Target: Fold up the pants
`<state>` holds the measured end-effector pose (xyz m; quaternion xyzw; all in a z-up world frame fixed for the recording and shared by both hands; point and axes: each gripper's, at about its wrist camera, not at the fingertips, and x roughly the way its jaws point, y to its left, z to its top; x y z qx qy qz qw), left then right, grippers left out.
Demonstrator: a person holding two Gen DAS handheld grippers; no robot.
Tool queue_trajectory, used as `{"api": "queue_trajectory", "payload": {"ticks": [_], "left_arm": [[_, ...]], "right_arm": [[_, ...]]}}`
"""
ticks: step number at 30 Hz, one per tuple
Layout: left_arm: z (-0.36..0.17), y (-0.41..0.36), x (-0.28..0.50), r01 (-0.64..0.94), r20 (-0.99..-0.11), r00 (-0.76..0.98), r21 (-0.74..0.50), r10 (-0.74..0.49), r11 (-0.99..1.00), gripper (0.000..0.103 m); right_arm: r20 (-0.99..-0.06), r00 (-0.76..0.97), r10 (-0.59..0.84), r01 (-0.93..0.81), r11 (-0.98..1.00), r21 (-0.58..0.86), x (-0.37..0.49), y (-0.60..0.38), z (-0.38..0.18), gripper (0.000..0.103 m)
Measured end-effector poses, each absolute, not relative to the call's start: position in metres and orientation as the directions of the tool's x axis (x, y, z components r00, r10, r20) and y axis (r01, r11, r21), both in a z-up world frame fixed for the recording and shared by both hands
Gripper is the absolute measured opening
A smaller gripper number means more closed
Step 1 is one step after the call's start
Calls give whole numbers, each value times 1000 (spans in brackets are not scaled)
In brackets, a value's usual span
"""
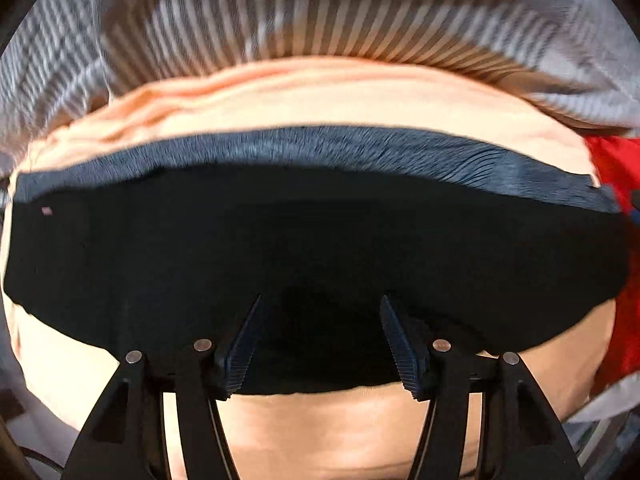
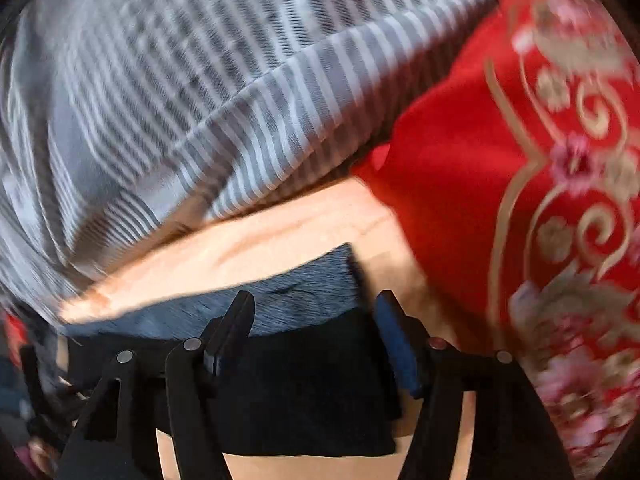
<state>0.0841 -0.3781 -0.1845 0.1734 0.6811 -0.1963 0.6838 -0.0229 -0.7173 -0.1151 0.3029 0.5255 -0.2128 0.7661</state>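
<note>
Letting go of the folded pants

I am hovering my left hand-held gripper (image 1: 320, 344) and right hand-held gripper (image 2: 316, 340) over the black pants (image 1: 280, 240), jaws apart and empty; lying folded on peach bedding (image 1: 320, 92), they probably need smoothing next.

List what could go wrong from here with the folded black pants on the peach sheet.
1. The left gripper hangs open right over the black pants; its fingers could snag the top layer and undo the fold when lifted.
2. The right gripper straddles the pants' grey-blue edge; dragging sideways could skew it.
3. The striped bedding and red quilt crowd the peach sheet and could catch.
</note>
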Motion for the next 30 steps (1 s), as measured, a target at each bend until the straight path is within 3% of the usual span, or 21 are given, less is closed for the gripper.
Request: {"api": "queue_trajectory", "payload": {"ticks": [5, 7, 8, 14, 18, 23, 26, 30], "left_arm": [[-195, -387, 79, 547, -1000, 27, 12, -3, 837, 61], [-193, -388, 81, 550, -1000, 21, 3, -10, 835, 61], [-190, -388, 83, 549, -1000, 16, -11, -24, 835, 61], [-192, -389, 99, 543, -1000, 20, -3, -17, 840, 61], [-173, -396, 107, 548, -996, 52, -36, -76, 836, 61], [-173, -424, 116, 592, -993, 78, -23, -86, 806, 61], [-194, -444, 112, 605, -995, 75, 0, -58, 796, 61], [-204, -452, 103, 618, -996, 87, 26, -36, 785, 62]], "right_arm": [[-965, 264, 4, 679, 710, 189, -7, -724, -147, 46], [-973, 232, 11, 732, 657, 182, -7, -734, -159, 13], [-966, 258, 22, 733, 647, 210, -7, -737, -157, 11], [-971, 236, -31, 751, 641, 162, 6, -758, -154, 10], [-967, 243, -69, 810, 564, 163, -10, -762, -136, 20], [-954, 297, -32, 733, 649, 206, -22, -720, -122, 19], [-985, 174, 2, 737, 663, 131, -35, -701, -158, 19], [-972, 227, -54, 705, 698, 126, -46, -695, -158, 13]]}}
